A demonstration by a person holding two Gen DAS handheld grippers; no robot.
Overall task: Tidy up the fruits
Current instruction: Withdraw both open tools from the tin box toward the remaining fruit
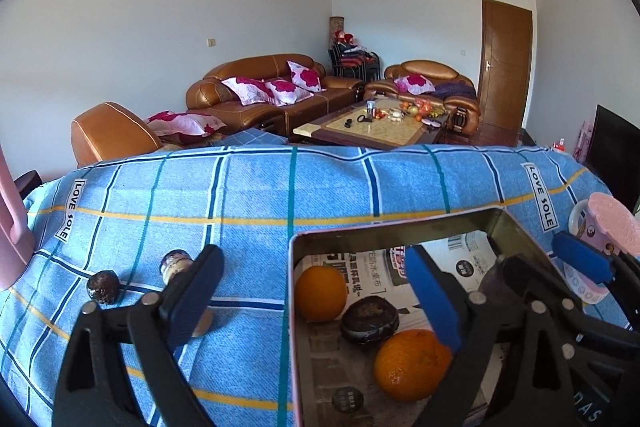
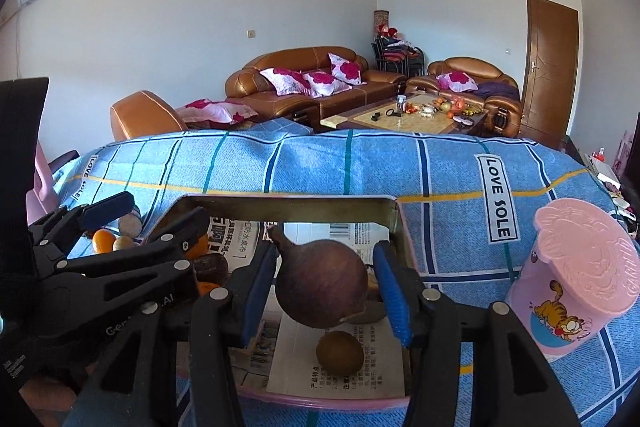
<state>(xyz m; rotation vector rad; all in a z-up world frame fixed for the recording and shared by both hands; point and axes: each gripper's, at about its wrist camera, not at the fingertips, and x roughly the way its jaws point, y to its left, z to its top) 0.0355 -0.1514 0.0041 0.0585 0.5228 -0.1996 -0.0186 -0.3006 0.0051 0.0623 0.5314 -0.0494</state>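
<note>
We note white walls [image 1: 140,27] and a brown door [image 1: 506,67] at the right. Tan leather sofas [image 2: 304,79] with pink cushions [image 2: 316,81] flank a coffee table [image 2: 404,119]. Daylight is even.

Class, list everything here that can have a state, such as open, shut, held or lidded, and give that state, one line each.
left gripper: open, empty.
right gripper: open, nothing gripped.
brown fruit: between the right gripper's fingers, with a gap at one pad.
tin box: lidless, paper-lined, holding fruit.
pink cup: lid on, upright.
door: shut.
</note>
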